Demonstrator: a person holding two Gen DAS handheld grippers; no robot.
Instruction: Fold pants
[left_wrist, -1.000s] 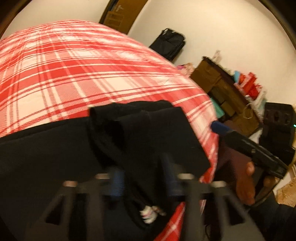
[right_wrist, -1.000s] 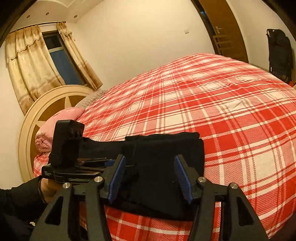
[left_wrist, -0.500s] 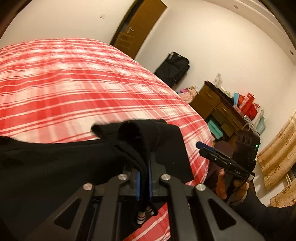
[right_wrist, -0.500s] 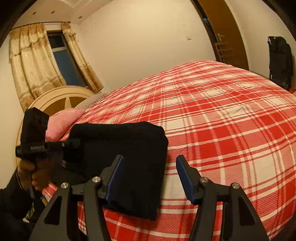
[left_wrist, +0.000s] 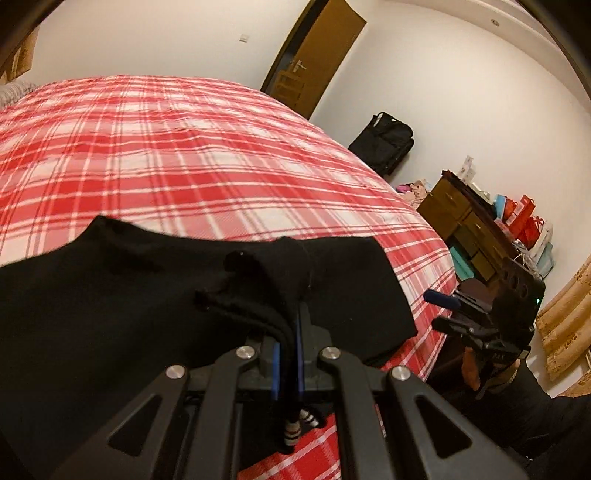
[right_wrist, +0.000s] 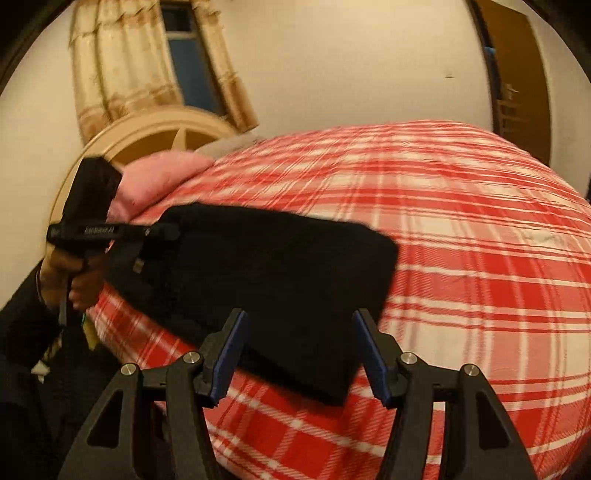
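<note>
Plaid bedspread, pink pillow, black suitcase

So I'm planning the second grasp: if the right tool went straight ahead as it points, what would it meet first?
Probably the black pants: the open right tool has the folded edge between its fingers, though depth is unclear.
</note>
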